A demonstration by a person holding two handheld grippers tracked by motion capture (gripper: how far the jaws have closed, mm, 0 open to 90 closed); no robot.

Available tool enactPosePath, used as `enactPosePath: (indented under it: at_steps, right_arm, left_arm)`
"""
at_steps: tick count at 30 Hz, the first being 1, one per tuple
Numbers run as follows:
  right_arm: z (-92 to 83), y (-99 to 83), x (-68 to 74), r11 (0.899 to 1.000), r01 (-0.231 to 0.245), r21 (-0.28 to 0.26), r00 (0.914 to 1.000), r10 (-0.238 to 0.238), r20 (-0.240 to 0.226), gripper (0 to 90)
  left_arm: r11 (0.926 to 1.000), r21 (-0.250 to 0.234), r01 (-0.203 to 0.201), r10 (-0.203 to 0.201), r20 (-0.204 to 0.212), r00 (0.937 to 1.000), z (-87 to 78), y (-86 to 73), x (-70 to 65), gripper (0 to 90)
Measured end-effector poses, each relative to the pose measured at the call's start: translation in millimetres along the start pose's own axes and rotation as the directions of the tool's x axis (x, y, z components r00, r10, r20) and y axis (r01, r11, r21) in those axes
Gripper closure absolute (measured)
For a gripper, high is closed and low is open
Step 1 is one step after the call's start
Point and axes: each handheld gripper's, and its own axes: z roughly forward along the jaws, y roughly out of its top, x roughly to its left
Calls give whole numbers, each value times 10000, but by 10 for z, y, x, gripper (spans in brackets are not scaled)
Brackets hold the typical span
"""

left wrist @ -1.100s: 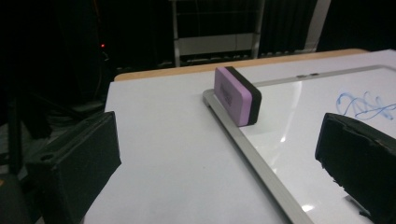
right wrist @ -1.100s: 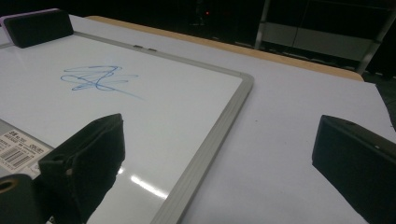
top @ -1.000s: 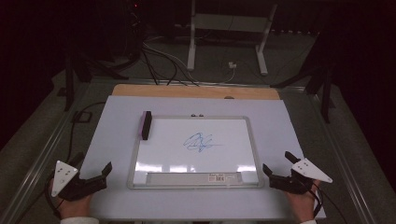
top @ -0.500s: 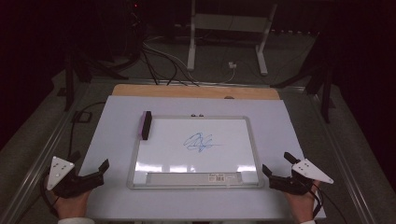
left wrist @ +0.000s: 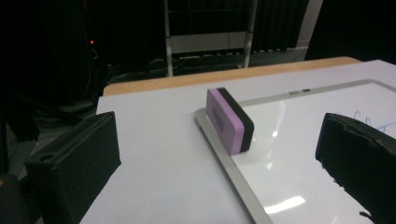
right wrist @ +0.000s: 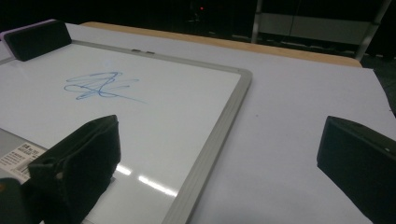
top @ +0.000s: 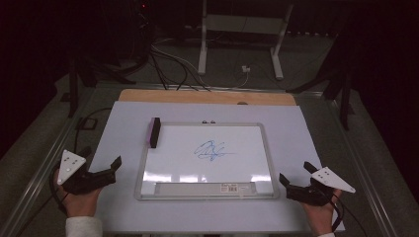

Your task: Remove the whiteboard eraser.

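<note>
A silver-framed whiteboard (top: 267, 148) lies flat in the middle of the white table, with a blue scribble (top: 211, 150) near its centre. A purple and black eraser (top: 154, 132) stands on edge at the board's far left frame. My left gripper (top: 101, 158) is open just left of the board's near corner, nothing between its jaws. In the left gripper view the eraser (left wrist: 229, 120) stands ahead between the two black fingers (left wrist: 77, 161). My right gripper (top: 295, 173) is open off the board's near right corner, empty. The right gripper view shows the scribble (right wrist: 100, 86) and the board's frame (right wrist: 219, 135).
A label strip (top: 232, 187) runs along the board's near edge. A bare wooden band (top: 207, 96) borders the white table cover at the back. Cables (top: 173, 64) and a metal stand (top: 202, 44) are on the floor behind. Metal rails flank the table.
My left gripper has drifted a little forward, away from the person, staying open. The right gripper has barely moved. The board and eraser are unchanged.
</note>
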Motion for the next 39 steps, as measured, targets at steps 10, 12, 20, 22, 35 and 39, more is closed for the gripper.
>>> enactPosePath:
  at_steps: [10,12,20,22,35,39]
  right_arm:
    - [17,-23,-38,9999,-79,-69,9999,80,105,0]
    - [16,-21,-40,9999,-89,-115,9999,90,117,0]
    - [18,-35,-34,9998,-106,-144,9999,108,106,0]
    - [15,-31,-40,9997,-71,-233,9999,74,107,0]
    - [14,-49,-66,9986,-43,-518,10000,46,50,0]
    - [11,-50,-63,9984,-24,-573,10000,29,81,0]
  left_arm:
    - [9997,74,-224,224,84,9997,256,178,-14,7]
    - [9997,104,-227,226,104,9997,310,199,-15,7]
    - [9995,269,-152,149,80,9999,507,250,0,8]
    - [9994,317,-107,104,101,9999,560,252,4,8]
    - [9969,784,-45,34,143,9999,886,257,-61,8]
    - [9952,971,78,-91,131,9999,949,247,-52,8]
